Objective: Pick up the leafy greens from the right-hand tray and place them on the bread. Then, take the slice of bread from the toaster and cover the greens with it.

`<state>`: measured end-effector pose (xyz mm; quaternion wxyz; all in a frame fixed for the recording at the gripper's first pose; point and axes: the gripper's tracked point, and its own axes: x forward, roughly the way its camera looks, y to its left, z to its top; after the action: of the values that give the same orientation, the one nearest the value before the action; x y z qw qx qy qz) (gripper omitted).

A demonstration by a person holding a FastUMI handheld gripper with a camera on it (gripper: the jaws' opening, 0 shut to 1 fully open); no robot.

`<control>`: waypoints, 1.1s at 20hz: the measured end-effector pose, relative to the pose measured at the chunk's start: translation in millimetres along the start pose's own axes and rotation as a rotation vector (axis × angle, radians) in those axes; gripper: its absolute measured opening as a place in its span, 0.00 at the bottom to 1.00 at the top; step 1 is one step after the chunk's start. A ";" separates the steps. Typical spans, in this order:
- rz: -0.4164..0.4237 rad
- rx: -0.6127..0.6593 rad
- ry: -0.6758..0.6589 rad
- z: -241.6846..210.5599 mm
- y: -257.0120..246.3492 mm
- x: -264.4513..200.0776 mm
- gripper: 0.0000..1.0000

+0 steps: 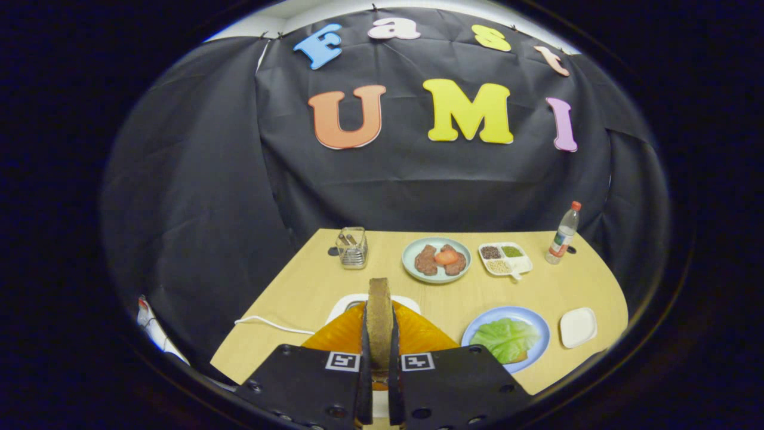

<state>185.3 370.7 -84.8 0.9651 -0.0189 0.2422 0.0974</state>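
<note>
My gripper [379,352] is shut on a slice of brown bread [379,316], held upright on its edge between the two black fingers. Right below and behind the slice sits the orange toaster [418,334] on a white base. To the right of the fingers lies a blue plate [534,325] with the leafy greens [506,338] spread over it; a brown edge of bread peeks out under the leaves at the plate's near side.
A white cable [271,324] runs left from the toaster. A small white tray [578,326] lies right of the blue plate. Farther back stand a glass holder [352,247], a plate of meat and tomato [437,259], a divided spice dish [504,258] and a bottle [563,234].
</note>
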 end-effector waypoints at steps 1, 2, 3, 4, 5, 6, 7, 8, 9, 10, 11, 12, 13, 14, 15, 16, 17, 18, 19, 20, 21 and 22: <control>0.010 0.001 -0.007 6.6 1.4 -5.8 0.10; 0.018 0.007 -0.018 13.0 1.7 -12.4 0.11; 0.023 0.011 -0.028 19.1 1.0 -18.3 0.11; 0.033 0.017 -0.039 26.0 0.0 -24.9 0.10; 0.035 0.020 -0.052 32.8 -0.7 -33.1 0.10; 0.039 0.019 -0.063 37.9 -3.5 -41.0 0.10; 0.043 0.019 -0.073 41.7 -5.4 -47.6 0.10; 0.049 0.024 -0.078 43.8 -7.2 -53.7 0.10; 0.054 0.027 -0.083 46.5 -10.1 -59.3 0.11; 0.053 0.026 -0.092 49.9 -15.4 -64.7 0.10; 0.043 0.026 -0.100 52.8 -22.6 -68.2 0.11; 0.036 0.024 -0.104 54.4 -28.5 -71.3 0.10; 0.033 0.027 -0.108 53.7 -33.0 -74.2 0.10; 0.025 0.031 -0.110 52.5 -40.6 -73.1 0.10; 0.016 0.032 -0.111 51.3 -49.4 -72.5 0.10; 0.002 0.031 -0.110 48.7 -58.8 -70.5 0.10; -0.015 0.030 -0.109 45.7 -69.5 -67.2 0.10; -0.026 0.031 -0.107 40.7 -77.8 -61.7 0.10; -0.037 0.027 -0.103 34.8 -87.5 -56.4 0.10; -0.050 0.024 -0.097 27.7 -96.3 -52.1 0.10; -0.061 0.021 -0.087 18.3 -106.4 -43.4 0.10; -0.073 0.014 -0.075 9.7 -116.9 -34.7 0.10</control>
<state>182.9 250.7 -61.1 0.9766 -0.0171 0.2057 0.0609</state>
